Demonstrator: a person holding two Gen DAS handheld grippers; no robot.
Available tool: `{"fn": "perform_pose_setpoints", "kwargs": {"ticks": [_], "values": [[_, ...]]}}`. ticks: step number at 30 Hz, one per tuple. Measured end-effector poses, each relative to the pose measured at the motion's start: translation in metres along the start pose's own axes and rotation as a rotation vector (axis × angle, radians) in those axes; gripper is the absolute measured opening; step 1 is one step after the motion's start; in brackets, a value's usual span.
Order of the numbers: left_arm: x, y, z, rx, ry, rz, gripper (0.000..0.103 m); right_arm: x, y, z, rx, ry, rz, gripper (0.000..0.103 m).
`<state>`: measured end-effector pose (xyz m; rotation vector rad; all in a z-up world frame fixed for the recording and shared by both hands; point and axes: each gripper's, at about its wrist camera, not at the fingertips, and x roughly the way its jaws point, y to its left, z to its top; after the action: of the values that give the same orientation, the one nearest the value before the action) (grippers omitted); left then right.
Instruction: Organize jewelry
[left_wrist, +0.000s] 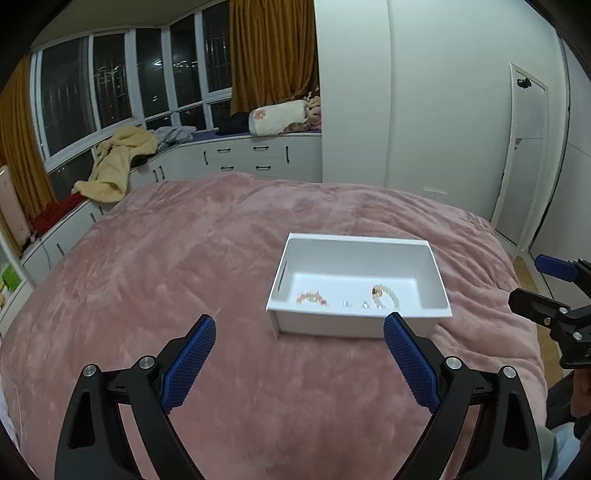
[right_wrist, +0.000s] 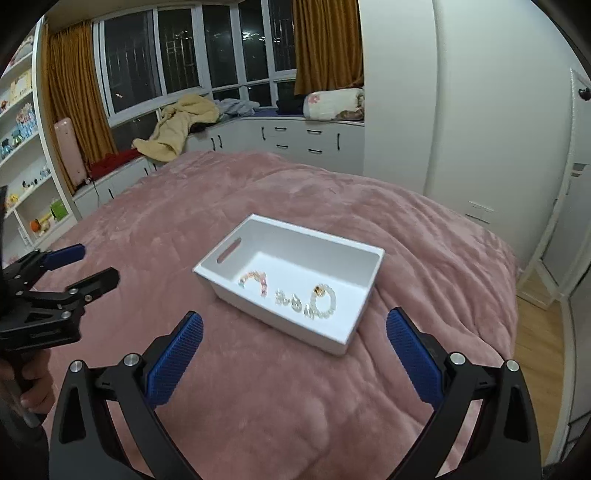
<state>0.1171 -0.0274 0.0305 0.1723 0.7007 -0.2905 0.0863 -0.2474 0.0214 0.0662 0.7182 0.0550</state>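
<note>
A white open box (left_wrist: 354, 242) (right_wrist: 236, 249) sits on the pink bed cover. Inside it lie a pink bead bracelet (left_wrist: 312, 297) (right_wrist: 255, 279), a pale bead bracelet with a gold charm (left_wrist: 386, 294) (right_wrist: 324, 300), and small clear earrings (left_wrist: 356, 304) (right_wrist: 290, 300) between them. My left gripper (left_wrist: 299, 334) is open and empty, held above the cover just in front of the box; it also shows in the right wrist view (right_wrist: 79, 264). My right gripper (right_wrist: 294, 328) is open and empty, near the box's front corner; it shows at the right edge of the left wrist view (left_wrist: 541, 280).
The pink bed cover (left_wrist: 184, 266) (right_wrist: 424, 240) spreads all around the box. Behind the bed are white drawers (right_wrist: 295, 138) under windows, with a yellow blanket (right_wrist: 177, 125) on top. Shelves (right_wrist: 22, 147) stand far left; wooden floor (right_wrist: 535, 314) lies to the right.
</note>
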Motion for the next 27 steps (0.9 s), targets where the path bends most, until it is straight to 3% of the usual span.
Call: {"fn": "perform_pose_setpoints", "kwargs": {"ticks": [10,18,27], "values": [[-0.045,-0.015,-0.053,0.010,0.052,0.030,0.093,-0.026,0.013,-0.048,0.021,0.050,-0.036,0.098],[-0.044,-0.024,-0.082,0.014,0.091,0.026,0.093,-0.023,0.023,-0.077,0.020,0.097,-0.029,0.098],[-0.045,-0.025,-0.082,0.028,0.084,0.049,0.093,-0.027,0.027,-0.081,0.024,0.084,-0.017,0.098]]}}
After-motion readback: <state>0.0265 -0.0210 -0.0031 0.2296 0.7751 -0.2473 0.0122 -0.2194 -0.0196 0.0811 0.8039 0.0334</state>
